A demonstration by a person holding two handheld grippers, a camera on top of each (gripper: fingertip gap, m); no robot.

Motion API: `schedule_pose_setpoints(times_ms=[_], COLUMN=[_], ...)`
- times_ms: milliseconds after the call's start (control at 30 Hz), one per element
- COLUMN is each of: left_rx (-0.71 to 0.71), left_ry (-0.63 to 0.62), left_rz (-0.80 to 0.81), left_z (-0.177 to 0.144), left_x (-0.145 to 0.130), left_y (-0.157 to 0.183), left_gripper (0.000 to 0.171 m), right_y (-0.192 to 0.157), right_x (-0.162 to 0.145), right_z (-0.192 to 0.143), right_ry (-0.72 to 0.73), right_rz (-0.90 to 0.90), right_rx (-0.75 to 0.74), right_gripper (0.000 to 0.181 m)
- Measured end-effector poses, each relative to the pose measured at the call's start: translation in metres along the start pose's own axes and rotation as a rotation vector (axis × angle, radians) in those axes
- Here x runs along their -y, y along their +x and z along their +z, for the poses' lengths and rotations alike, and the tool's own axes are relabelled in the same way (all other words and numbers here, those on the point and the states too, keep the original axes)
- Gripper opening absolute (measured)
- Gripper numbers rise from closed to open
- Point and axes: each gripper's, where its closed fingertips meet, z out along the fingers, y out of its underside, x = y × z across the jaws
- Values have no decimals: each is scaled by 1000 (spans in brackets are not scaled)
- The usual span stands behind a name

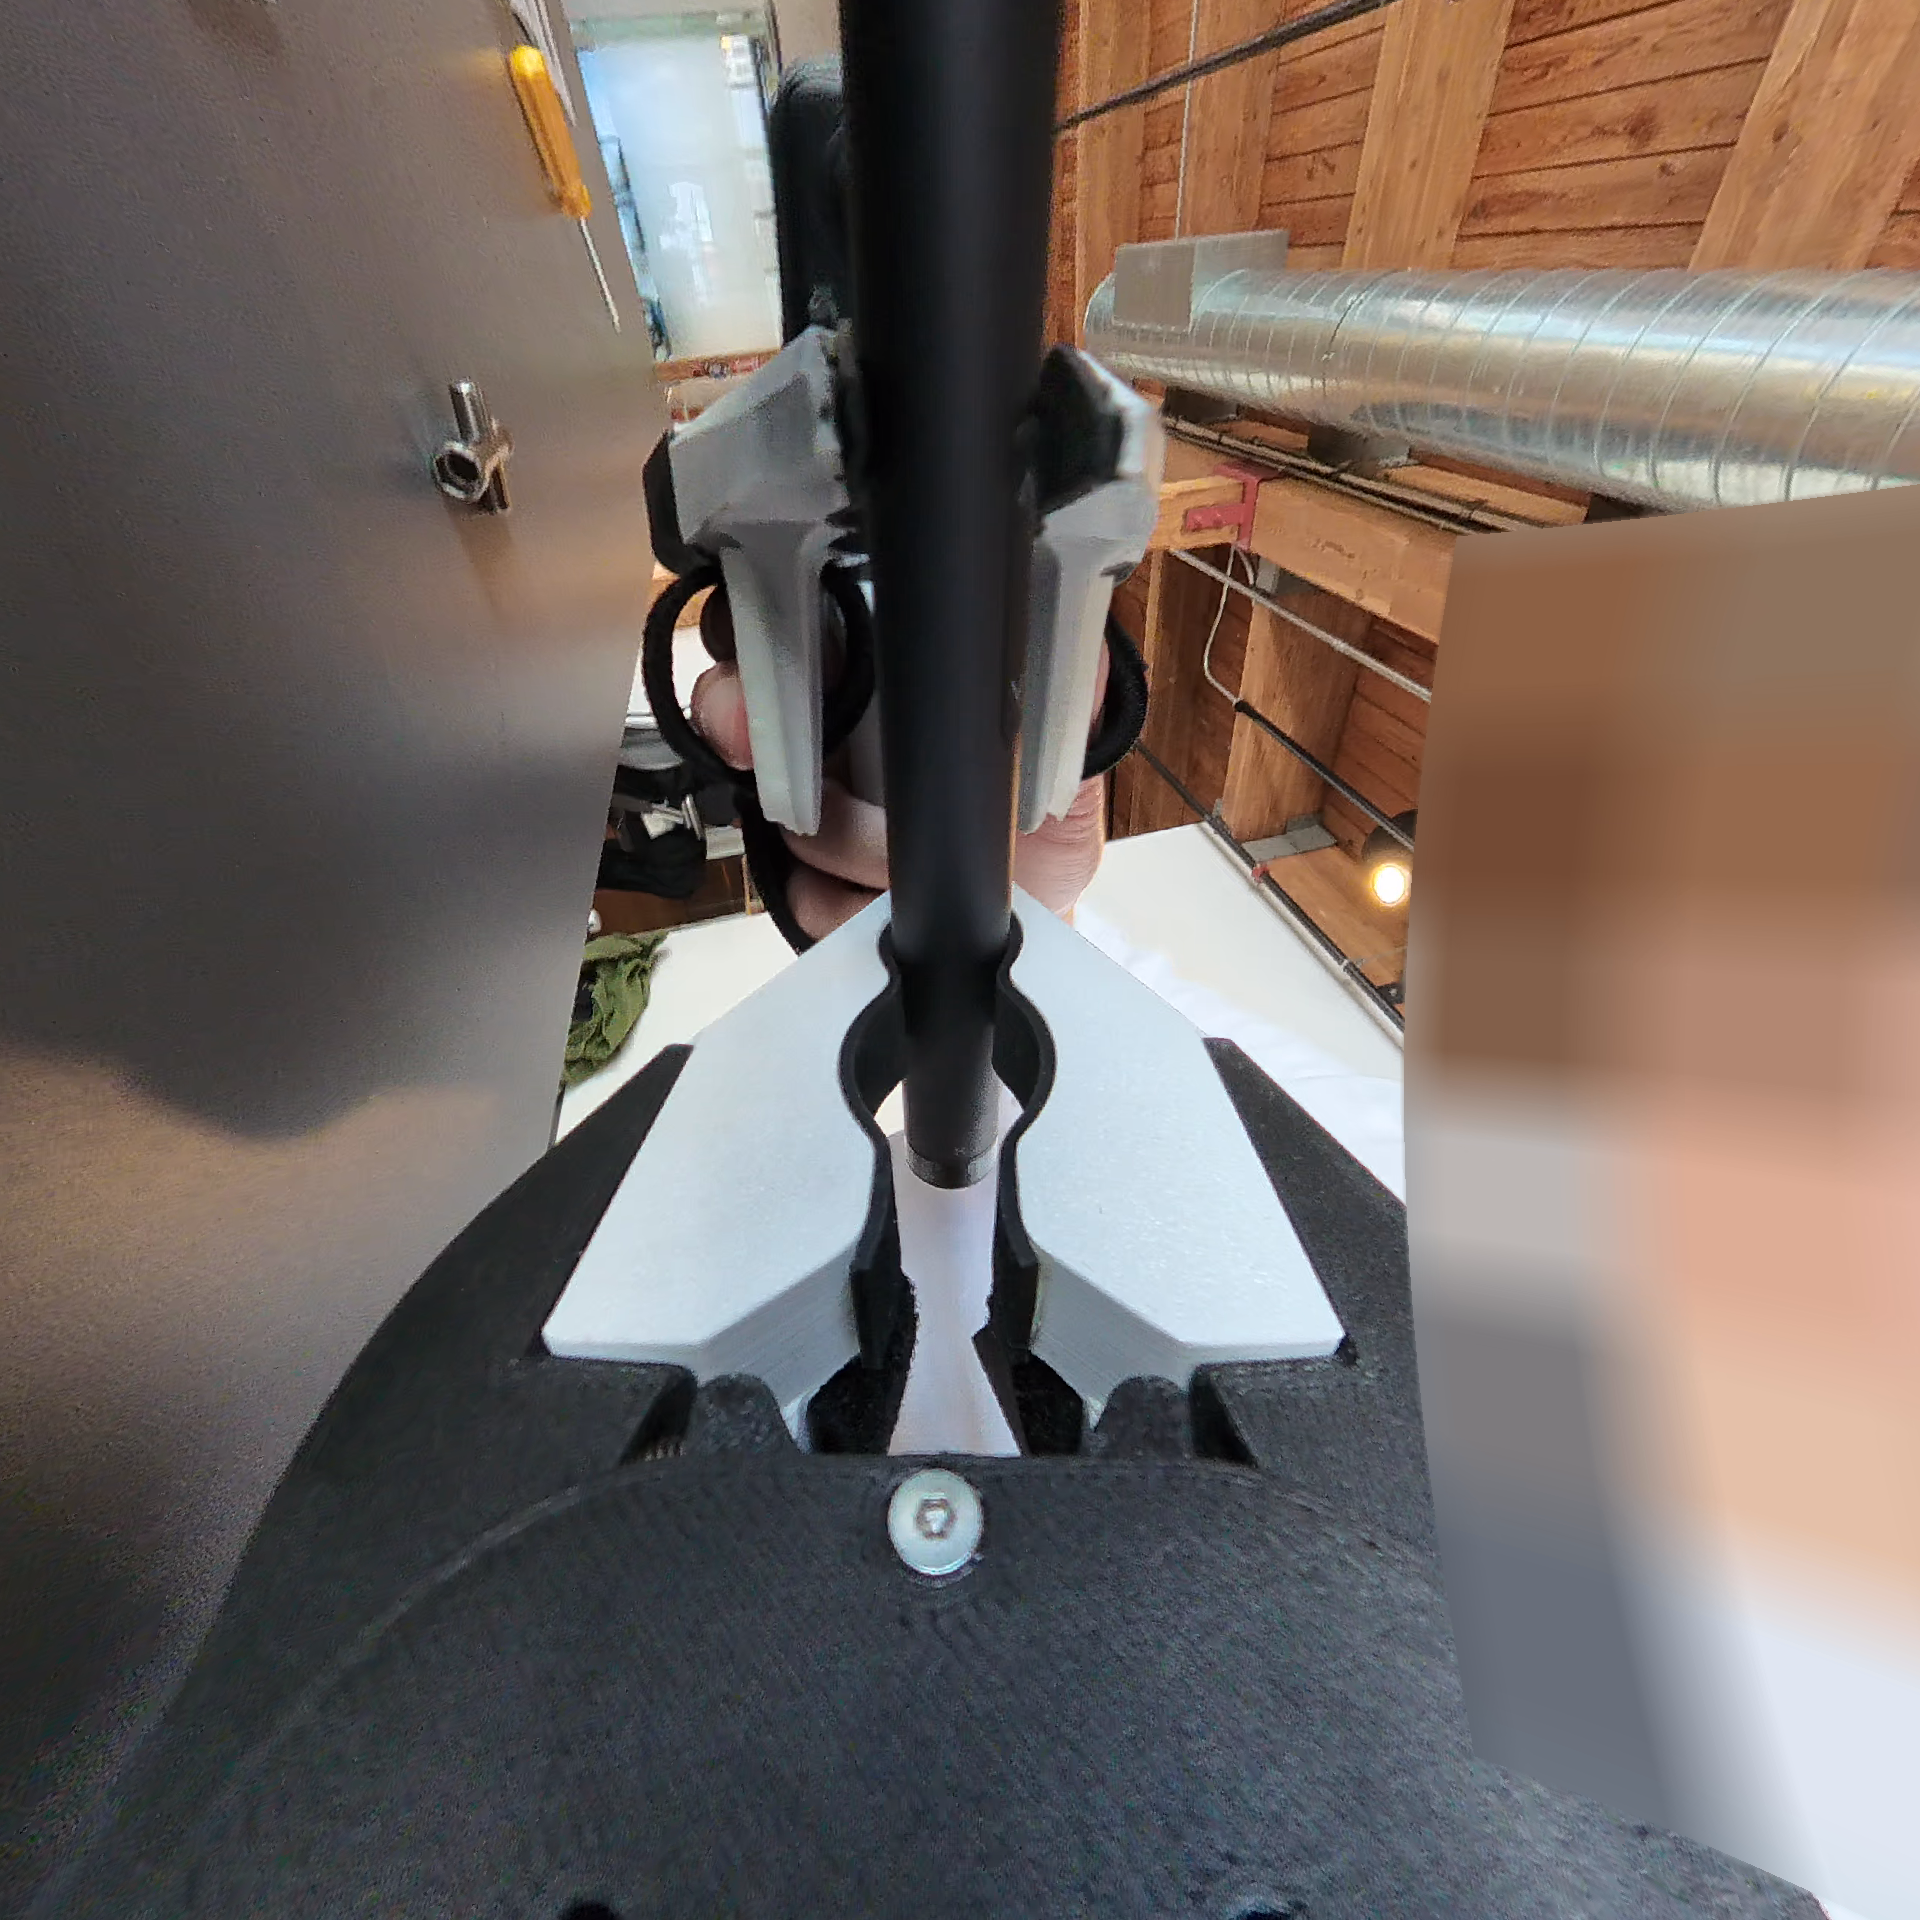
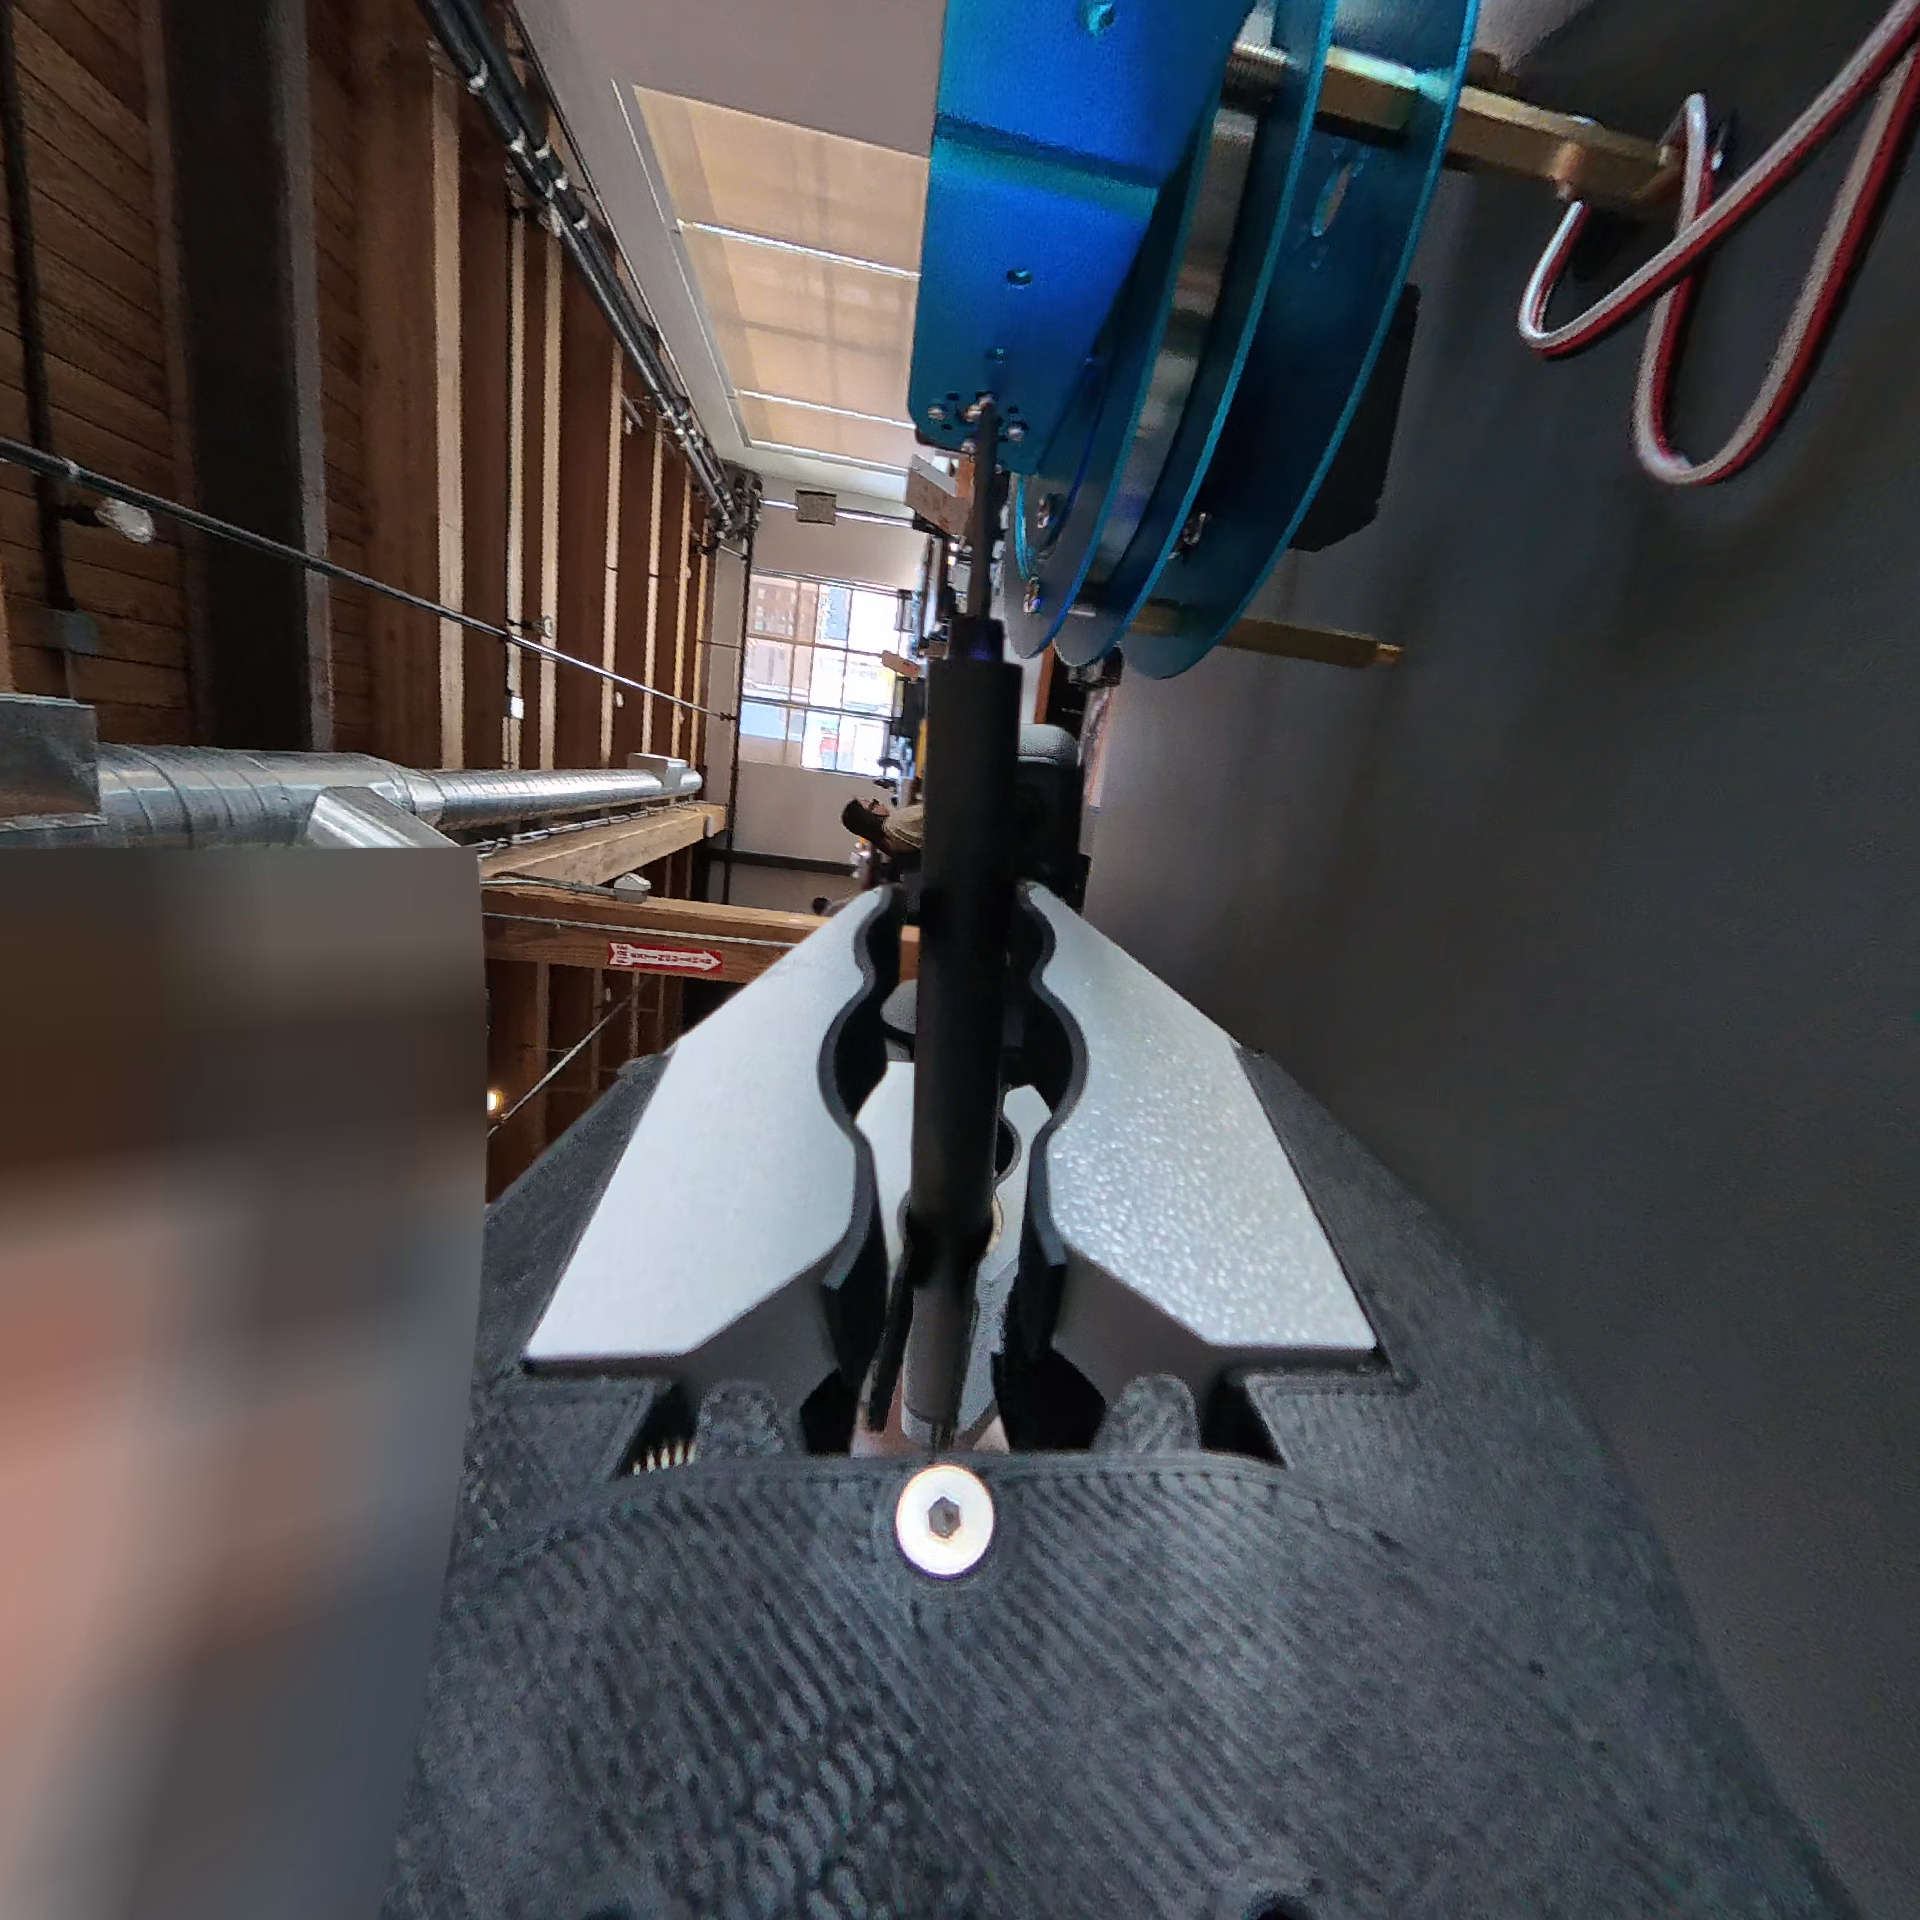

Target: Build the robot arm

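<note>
Both grippers clamp one black driver (image 1: 951, 644): the left gripper (image 1: 948, 1023) has its jaws closed on the butt end, the right gripper (image 2: 956, 1029) grips farther along. The driver's thin bit (image 2: 982, 499) touches a screw in a blue plate (image 2: 1029, 229) beside a grey panel (image 2: 1558, 935).

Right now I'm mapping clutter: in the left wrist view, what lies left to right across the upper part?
Yellow-handled screwdriver → metal fitting → black rod with the right gripper shut on it → silver duct.
</note>
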Motion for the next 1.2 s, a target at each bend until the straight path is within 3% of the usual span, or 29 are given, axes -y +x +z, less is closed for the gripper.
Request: schedule_pose_setpoints(times_ms=[167,400,533,833,1200], left_rx=[9,26,15,-1,-18], left_ry=[16,19,20,6,11], left_rz=[-2,7,3,8,-1], left_z=[1,6,9,14,15], left_x=[2,4,6,9,16], left_y=[-2,-6,-7,-1,6], left_gripper=[8,8,8,8,8], right_y=[-1,8,6,12,7], right_x=[3,3,6,0,8], right_z=[-3,-12,-13,-7,-8], right_ry=[-41,-241,-313,-395,-370], right_rz=[-11,-281,-367,-265,-196], right_rx=[-55,-440,-571,-628,-635], right_gripper=[24,27,26,18,21])
